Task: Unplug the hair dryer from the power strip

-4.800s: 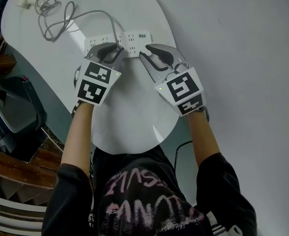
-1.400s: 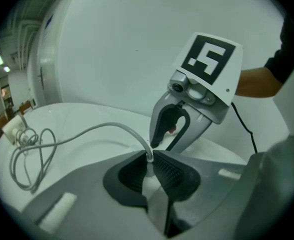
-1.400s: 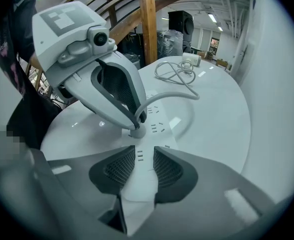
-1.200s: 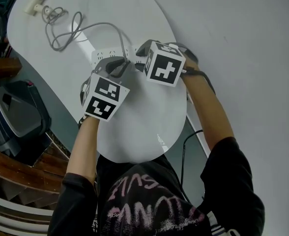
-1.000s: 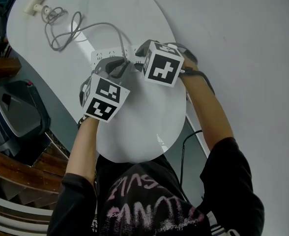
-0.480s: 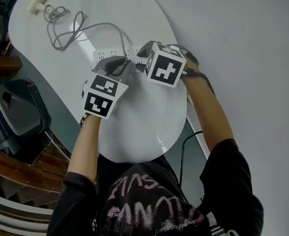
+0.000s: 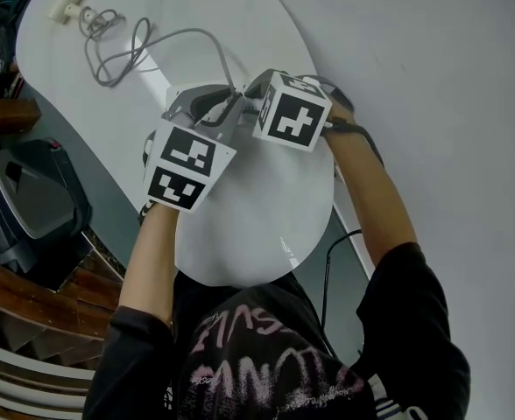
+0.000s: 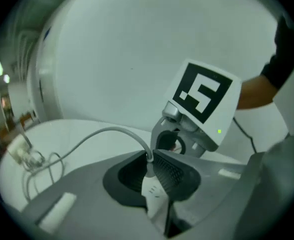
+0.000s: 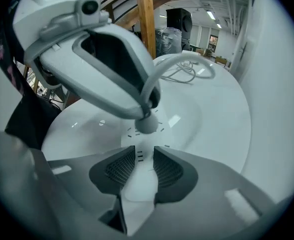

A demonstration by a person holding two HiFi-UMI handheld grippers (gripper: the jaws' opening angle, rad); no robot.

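The white power strip (image 7: 180, 93) lies on the white table (image 7: 257, 208), mostly hidden under both grippers. My right gripper (image 7: 250, 94) is shut on the strip's end; in the right gripper view the strip (image 9: 137, 184) sits between its pads. My left gripper (image 7: 222, 103) is shut on the white plug (image 8: 154, 194). The plug's rounded head (image 9: 148, 124) hangs just above the strip's slots, its pins hidden. The grey cable (image 7: 135, 46) runs in loops to the hair dryer (image 7: 65, 3) at the table's far left.
A dark machine (image 7: 21, 208) and wooden steps (image 7: 12, 313) stand left of the table. A black cable (image 7: 328, 269) hangs below the table's near right edge. The wall runs along the right.
My right gripper swung round and closed on the strip. In the last second my left gripper rose toward the camera with the plug, and the cable near it lifted off the table.
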